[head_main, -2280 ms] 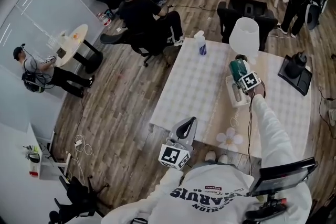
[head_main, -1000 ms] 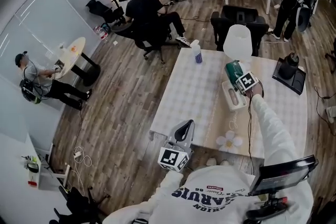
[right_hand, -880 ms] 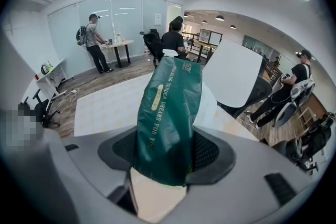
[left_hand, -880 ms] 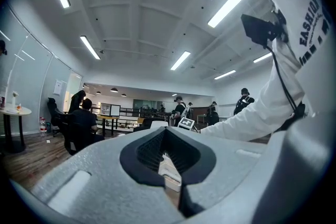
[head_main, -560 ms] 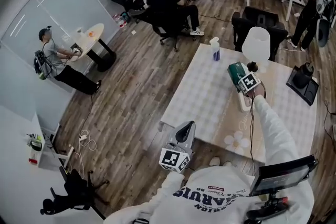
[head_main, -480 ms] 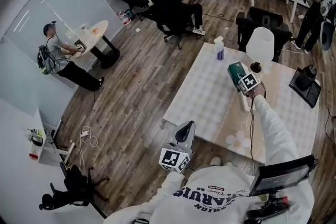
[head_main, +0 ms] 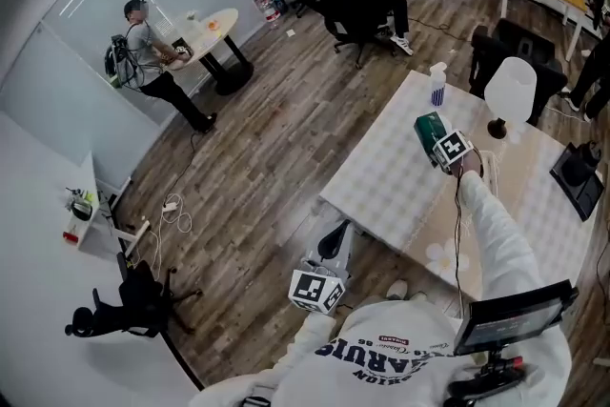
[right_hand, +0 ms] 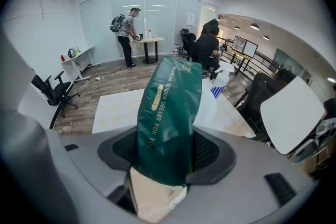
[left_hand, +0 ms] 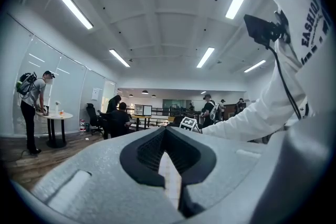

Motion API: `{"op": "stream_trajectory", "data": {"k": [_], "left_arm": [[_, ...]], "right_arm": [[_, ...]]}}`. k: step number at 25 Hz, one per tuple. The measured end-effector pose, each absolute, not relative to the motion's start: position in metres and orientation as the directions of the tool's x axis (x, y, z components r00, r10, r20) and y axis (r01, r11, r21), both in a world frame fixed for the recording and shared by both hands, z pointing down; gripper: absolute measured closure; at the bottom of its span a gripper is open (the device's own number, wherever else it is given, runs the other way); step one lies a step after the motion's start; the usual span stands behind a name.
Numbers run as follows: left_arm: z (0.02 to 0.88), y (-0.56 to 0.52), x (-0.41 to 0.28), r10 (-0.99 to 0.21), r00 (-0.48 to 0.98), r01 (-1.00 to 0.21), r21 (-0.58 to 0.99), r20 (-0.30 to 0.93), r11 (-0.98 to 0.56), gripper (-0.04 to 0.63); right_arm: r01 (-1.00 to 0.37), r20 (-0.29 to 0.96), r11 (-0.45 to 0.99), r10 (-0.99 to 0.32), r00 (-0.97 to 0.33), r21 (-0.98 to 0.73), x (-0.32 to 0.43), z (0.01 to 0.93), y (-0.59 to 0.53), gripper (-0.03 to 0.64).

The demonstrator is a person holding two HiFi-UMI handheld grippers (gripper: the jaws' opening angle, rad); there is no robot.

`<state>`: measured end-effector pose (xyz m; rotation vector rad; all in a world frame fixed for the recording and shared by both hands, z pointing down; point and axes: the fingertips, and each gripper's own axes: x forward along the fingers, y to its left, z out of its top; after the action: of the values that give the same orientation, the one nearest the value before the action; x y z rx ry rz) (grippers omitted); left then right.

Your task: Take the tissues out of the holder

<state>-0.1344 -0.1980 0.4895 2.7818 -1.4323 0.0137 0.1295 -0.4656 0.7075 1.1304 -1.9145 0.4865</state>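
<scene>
My right gripper (head_main: 434, 136) is shut on a dark green tissue pack (head_main: 429, 127) and holds it in the air above the white table (head_main: 381, 176). In the right gripper view the tissue pack (right_hand: 168, 113) stands up between the jaws of the right gripper (right_hand: 168, 153), with gold print on its side. The holder does not show clearly in any view. My left gripper (head_main: 332, 241) hangs low near my body, off the table's near corner. In the left gripper view the left gripper (left_hand: 166, 136) has its pads meeting at the tips with nothing between them.
A white lamp (head_main: 510, 91) and a spray bottle (head_main: 437, 84) stand at the table's far side, and a black object (head_main: 577, 172) lies at its right. Black chairs (head_main: 505, 43) sit behind the table. People sit and stand far off on the wooden floor (head_main: 267, 157).
The head view has swung left, so the table sits further right. My right gripper has carried the green pack away from the lamp. The white holder below it is out of sight now.
</scene>
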Motion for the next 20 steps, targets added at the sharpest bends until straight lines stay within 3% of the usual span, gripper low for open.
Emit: {"op": "stream_trajectory", "data": {"k": [20], "left_arm": [[0.492, -0.184, -0.144, -0.835, 0.549, -0.836, 0.012, 0.020, -0.549, 0.591]], "right_arm": [[-0.823, 0.877, 0.563, -0.430, -0.214, 0.075, 0.112, 0.760, -0.447, 0.344]]}}
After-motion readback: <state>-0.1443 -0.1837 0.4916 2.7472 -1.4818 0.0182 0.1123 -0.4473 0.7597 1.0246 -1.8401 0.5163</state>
